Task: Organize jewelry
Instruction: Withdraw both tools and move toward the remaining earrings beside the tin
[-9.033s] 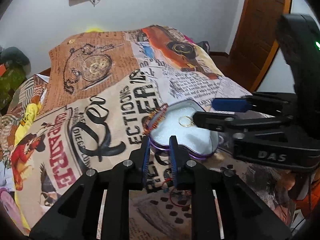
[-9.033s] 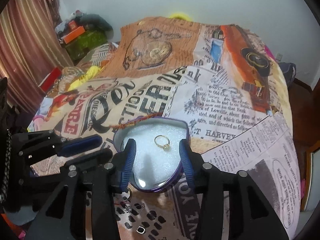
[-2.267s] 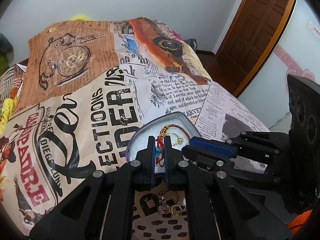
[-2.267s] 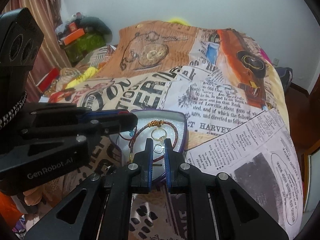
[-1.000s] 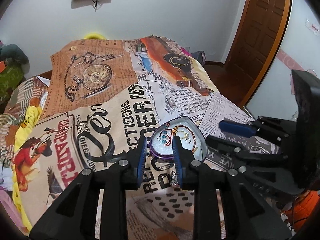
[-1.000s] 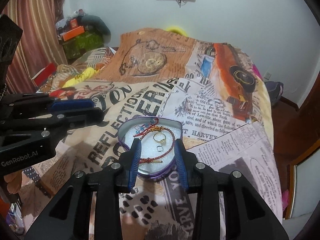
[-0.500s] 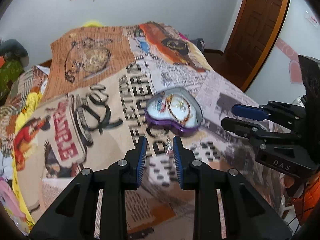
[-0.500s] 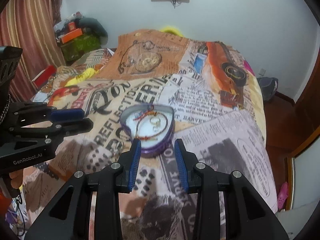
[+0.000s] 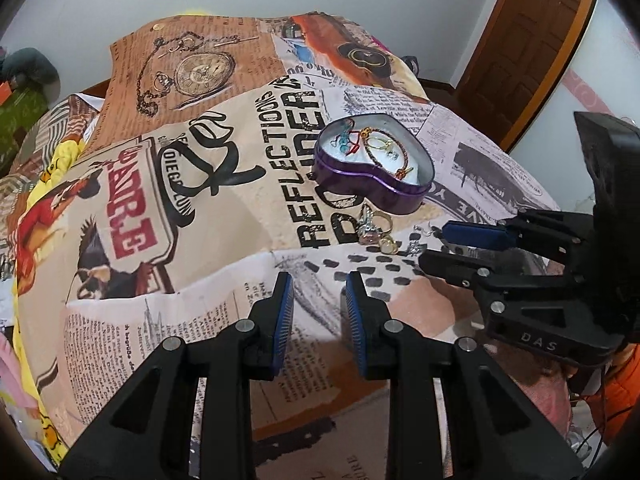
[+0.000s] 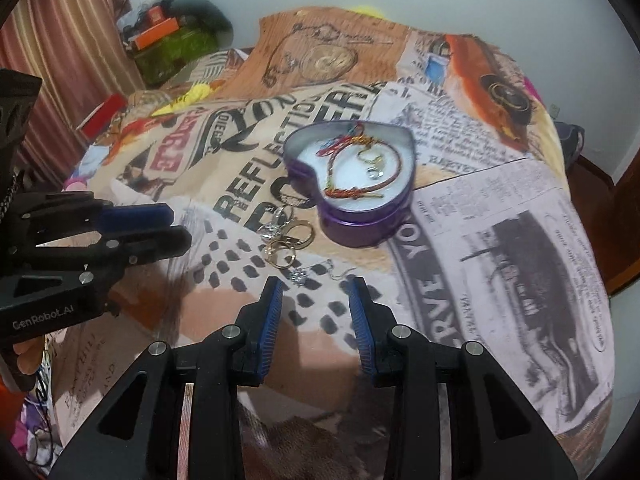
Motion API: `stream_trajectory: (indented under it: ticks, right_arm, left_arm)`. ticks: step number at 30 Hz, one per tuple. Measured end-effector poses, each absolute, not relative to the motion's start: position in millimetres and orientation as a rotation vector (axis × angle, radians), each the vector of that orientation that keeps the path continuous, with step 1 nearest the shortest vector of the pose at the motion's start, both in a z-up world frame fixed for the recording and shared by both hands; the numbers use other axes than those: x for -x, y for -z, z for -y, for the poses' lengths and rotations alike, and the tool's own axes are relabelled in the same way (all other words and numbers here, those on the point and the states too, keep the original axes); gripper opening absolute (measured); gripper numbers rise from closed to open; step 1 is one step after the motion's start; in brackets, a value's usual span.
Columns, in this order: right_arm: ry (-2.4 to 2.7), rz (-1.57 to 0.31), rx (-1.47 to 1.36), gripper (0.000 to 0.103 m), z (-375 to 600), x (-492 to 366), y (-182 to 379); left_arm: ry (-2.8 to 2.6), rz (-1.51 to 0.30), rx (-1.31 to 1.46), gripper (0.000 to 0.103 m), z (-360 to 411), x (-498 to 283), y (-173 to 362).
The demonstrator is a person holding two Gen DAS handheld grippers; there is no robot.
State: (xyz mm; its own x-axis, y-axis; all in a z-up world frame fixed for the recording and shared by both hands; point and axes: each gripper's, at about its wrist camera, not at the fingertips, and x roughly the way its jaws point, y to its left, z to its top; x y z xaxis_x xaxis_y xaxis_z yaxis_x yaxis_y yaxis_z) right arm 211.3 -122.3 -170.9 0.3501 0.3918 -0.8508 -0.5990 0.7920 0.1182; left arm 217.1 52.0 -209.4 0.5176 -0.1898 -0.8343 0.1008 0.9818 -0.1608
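both grippers empty, jaws parted – left gripper (image 9: 316,292) and right gripper (image 10: 314,300) hung over the printed bedspread (image 10: 500,240). purple heart tin (image 10: 360,216) already held a braided bracelet (image 10: 360,184) and ring. loose rings and earrings (image 10: 288,240) lay just beside the tin, in front of the right jaws – judged mid-task; next pick called for a fine pinch on one small piece.

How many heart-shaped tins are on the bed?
1. The purple tin sits open mid-bed, a bracelet inside it; loose rings lie on the bedspread just beside it.
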Motion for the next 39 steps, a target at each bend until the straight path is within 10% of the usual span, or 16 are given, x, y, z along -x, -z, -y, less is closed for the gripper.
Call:
stream_trajectory:
  ticks: [12, 39]
  right_arm:
    - [-0.661, -1.036, 0.251, 0.009, 113, -220, 184]
    - [-0.57, -0.916, 0.168, 0.009, 163, -203, 146]
  left_arm:
    - [0.229, -1.01, 0.142, 0.026, -41, -216, 218]
    - [0.191, -1.008, 0.107, 0.008, 0, -248, 231]
